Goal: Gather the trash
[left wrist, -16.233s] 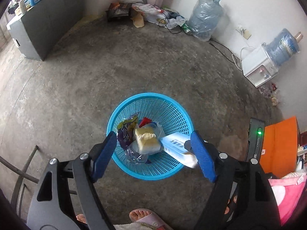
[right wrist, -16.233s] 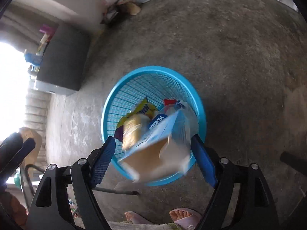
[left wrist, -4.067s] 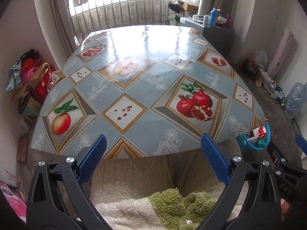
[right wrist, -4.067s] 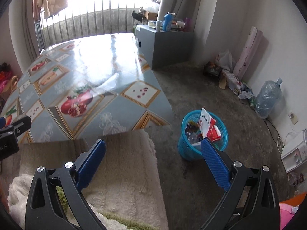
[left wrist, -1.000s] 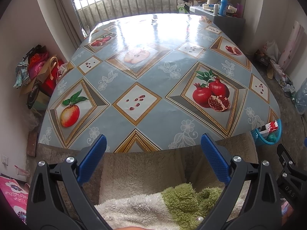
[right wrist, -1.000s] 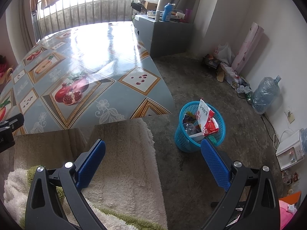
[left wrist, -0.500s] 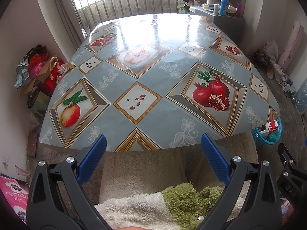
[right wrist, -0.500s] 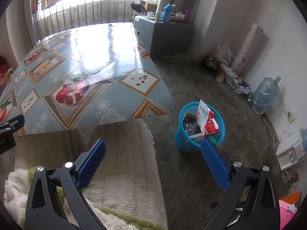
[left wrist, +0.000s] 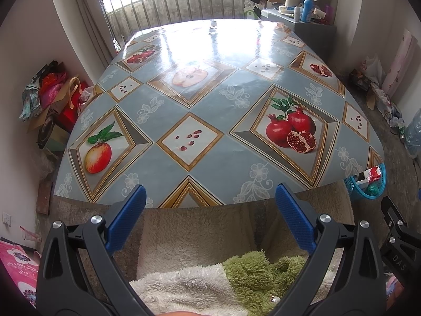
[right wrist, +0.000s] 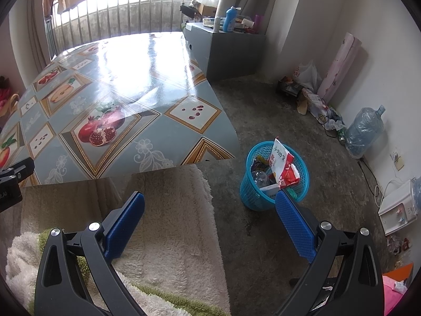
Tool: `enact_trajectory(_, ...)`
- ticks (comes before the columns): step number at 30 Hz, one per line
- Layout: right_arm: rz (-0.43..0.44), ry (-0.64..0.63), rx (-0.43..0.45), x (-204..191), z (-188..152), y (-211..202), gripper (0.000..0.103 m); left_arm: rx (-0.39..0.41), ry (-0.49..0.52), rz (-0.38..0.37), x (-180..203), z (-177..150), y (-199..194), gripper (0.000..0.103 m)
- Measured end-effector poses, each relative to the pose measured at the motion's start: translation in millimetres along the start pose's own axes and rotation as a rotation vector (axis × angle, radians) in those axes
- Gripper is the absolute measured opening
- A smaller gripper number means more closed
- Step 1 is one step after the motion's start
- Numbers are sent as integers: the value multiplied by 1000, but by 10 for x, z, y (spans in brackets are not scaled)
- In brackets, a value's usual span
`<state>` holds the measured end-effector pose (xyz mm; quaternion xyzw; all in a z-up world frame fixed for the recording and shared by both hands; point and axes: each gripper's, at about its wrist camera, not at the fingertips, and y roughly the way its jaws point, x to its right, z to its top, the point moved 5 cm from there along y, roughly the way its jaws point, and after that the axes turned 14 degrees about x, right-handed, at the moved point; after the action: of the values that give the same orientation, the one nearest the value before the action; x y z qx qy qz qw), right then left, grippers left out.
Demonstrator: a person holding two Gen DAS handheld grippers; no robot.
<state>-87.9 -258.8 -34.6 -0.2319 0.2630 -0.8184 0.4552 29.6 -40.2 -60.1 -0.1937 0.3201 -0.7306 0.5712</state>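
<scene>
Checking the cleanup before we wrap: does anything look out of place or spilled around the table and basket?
Nothing spilled. The blue basket stands upright on the floor beside the table, but it is overfull: a red and white wrapper sticks up above its rim. Both hand-held grippers are open and hold nothing.

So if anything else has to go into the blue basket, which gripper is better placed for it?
Right, probably. The right gripper is open with the blue basket on the floor just beyond its right finger. The left gripper, also open, faces the table, and sees the basket only at the far right edge.
</scene>
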Motion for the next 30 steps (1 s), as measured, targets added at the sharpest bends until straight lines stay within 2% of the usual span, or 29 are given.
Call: enact_trajectory(30,1,8,1,-37,4,20,97,0,26,-8,-27,-6,-35,94)
